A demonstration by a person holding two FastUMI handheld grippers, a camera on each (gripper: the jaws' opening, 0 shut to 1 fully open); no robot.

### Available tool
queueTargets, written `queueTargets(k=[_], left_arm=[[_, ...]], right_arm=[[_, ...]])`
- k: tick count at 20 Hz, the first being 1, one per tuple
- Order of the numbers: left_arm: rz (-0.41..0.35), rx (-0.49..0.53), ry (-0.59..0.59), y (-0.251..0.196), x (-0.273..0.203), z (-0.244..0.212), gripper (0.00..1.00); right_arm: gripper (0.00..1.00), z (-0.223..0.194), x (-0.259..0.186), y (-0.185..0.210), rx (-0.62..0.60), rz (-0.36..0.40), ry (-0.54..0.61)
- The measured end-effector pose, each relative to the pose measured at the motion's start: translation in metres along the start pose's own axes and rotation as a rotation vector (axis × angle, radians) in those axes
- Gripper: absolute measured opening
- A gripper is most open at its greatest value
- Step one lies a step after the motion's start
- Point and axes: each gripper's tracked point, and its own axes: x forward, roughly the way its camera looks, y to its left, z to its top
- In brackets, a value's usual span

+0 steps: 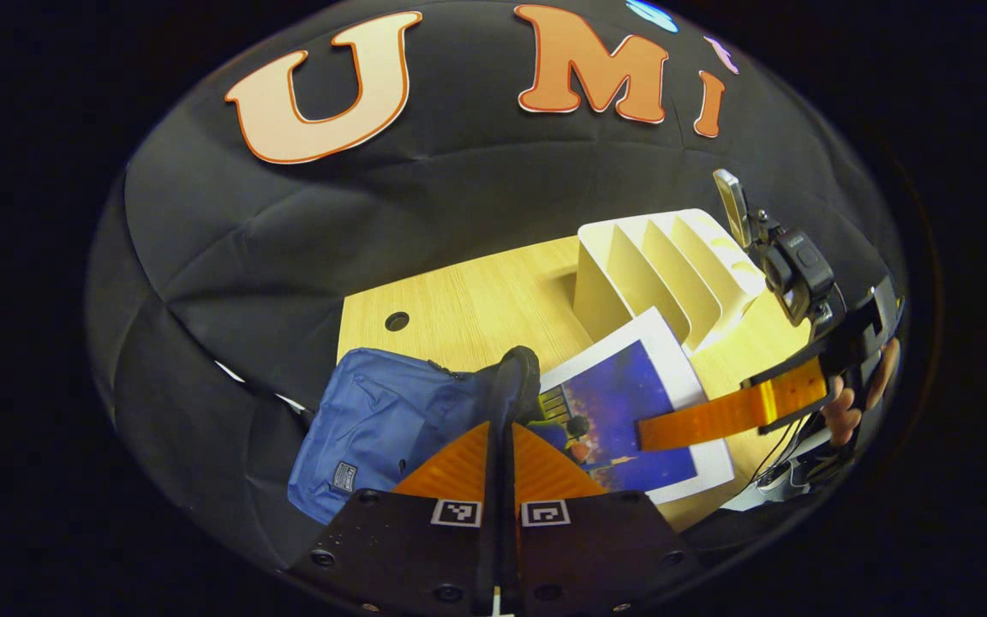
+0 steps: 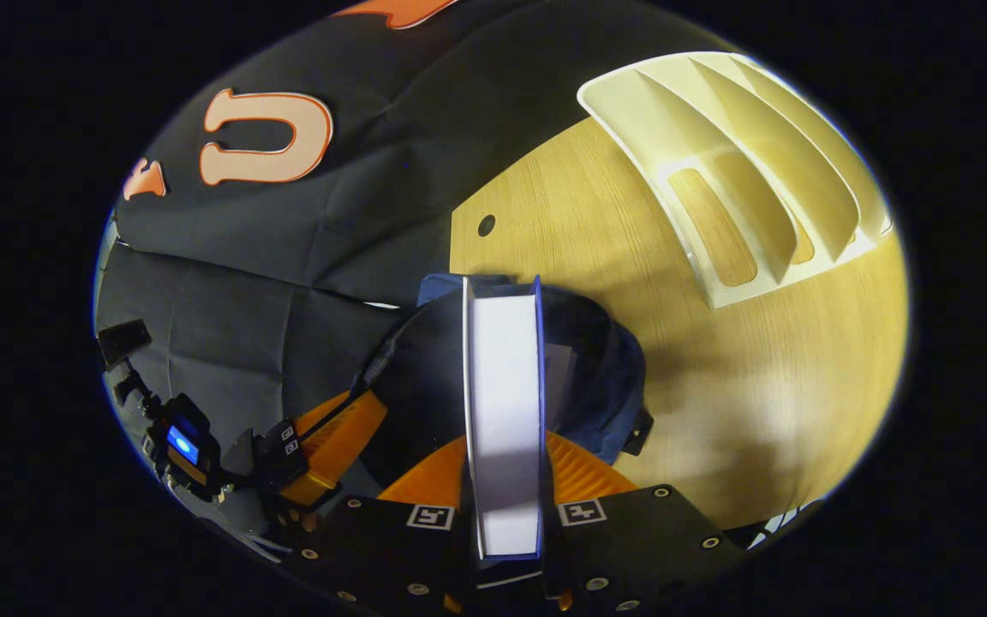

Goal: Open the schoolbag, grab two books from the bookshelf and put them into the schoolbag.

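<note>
The blue schoolbag point(image 1: 382, 428) lies on the wooden table point(image 1: 476, 300) with its mouth held up. My left gripper point(image 1: 502, 428) is shut on the dark rim of that mouth. A book point(image 1: 631, 403) with a dark blue cover and white border hangs tilted at the opening, its lower corner hidden behind the rim. My right gripper point(image 1: 699, 420) holds it. In the right gripper view the book point(image 2: 504, 377) stands edge-on, with my right gripper point(image 2: 504, 437) shut on it, over the bag's dark inside point(image 2: 596, 360). My left gripper point(image 2: 348, 420) shows at the bag's left.
The cream bookshelf point(image 2: 742, 171) stands at the table's back right, its slots bare. A round cable hole point(image 1: 397, 321) sits near the table's far left corner. A hand point(image 1: 845, 411) holds the right gripper by the table's right edge.
</note>
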Motion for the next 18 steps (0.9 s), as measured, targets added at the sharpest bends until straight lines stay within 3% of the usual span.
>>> queueTargets(k=[7, 18], left_arm=[[0.001, 0.012, 0.001, -0.006, -0.003, 0.002, 0.02], [-0.043, 0.031, 0.012, -0.025, -0.013, 0.0, 0.03]], right_arm=[[0.29, -0.014, 0.017, 0.006, 0.117, 0.089, -0.014], [0.29, -0.024, 0.082, 0.023, 0.222, 0.208, -0.03]])
